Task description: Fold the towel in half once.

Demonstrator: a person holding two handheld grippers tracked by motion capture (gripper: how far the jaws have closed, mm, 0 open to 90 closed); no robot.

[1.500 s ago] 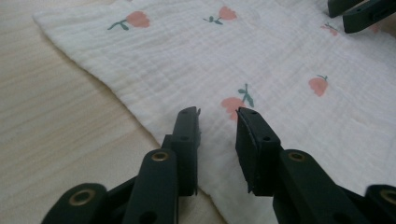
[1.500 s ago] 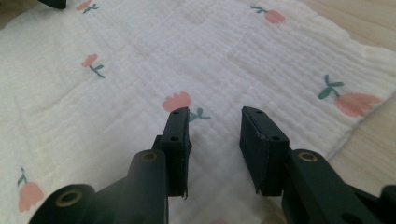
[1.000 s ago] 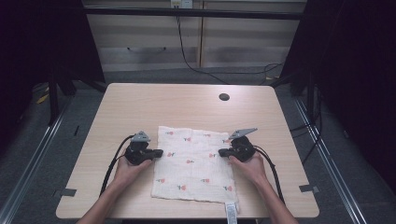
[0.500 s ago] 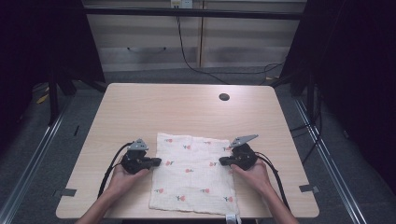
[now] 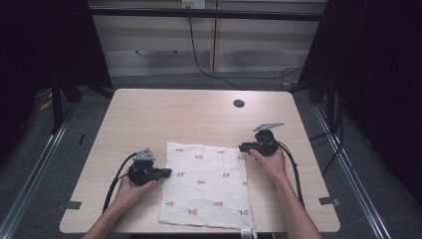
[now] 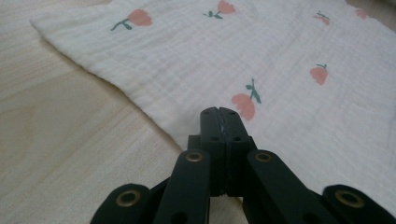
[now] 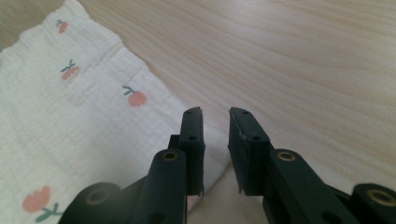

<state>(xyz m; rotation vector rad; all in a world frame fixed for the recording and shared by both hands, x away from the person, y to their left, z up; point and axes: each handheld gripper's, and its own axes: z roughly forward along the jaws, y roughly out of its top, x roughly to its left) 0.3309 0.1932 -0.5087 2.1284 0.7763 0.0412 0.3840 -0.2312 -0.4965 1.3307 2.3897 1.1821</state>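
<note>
No text, label, brand or number is readable anywhere.

Cloth edge: your left gripper (image 6: 219, 122) covers the cloth's (image 6: 280, 60) near edge, so you cannot tell whether fabric sits in the closed jaws.
Cloth corner: your right gripper (image 7: 215, 116) hides where the corner ends.
Front hem: a small tag (image 5: 246, 232) is cut off by the bottom edge.
Dark spot (image 5: 239, 103): too small to identify.

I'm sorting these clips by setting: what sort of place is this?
Probably a lab or recording workspace, not a home: a bare light wooden table stands between dark curtains, loose black cables run over the grey floor behind it, and one white flower-printed cloth lies on it.
</note>
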